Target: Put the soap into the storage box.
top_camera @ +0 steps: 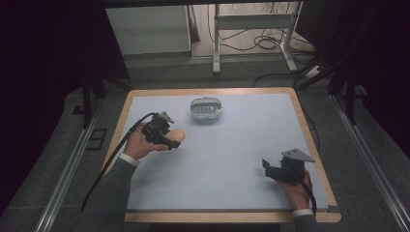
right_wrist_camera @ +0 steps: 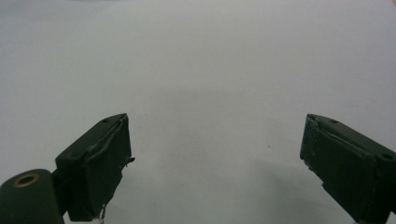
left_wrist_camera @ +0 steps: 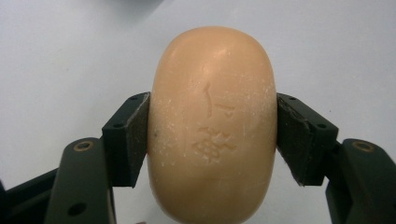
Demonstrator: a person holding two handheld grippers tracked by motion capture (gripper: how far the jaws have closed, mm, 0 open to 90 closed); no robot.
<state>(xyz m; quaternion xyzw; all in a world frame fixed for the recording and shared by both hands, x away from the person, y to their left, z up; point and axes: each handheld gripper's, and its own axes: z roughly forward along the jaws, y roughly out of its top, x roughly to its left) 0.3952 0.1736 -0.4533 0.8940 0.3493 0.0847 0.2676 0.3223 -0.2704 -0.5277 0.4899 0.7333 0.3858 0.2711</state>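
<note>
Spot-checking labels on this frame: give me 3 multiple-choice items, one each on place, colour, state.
1. Where does the dish stand?
A. far middle of the table
B. near right corner
C. on the floor

2. What colour is the soap?
A. green
B. peach
C. blue

3. How are the right gripper's fingers?
A. shut on the soap
B. shut on the dish
C. open, nothing between them

Key: 1 A, the high view shows it near the far edge, beyond the left gripper. 2 B, the left gripper view shows a peach bar clamped between its pads. 3 C, the right gripper view shows the fingers wide apart over bare table.
</note>
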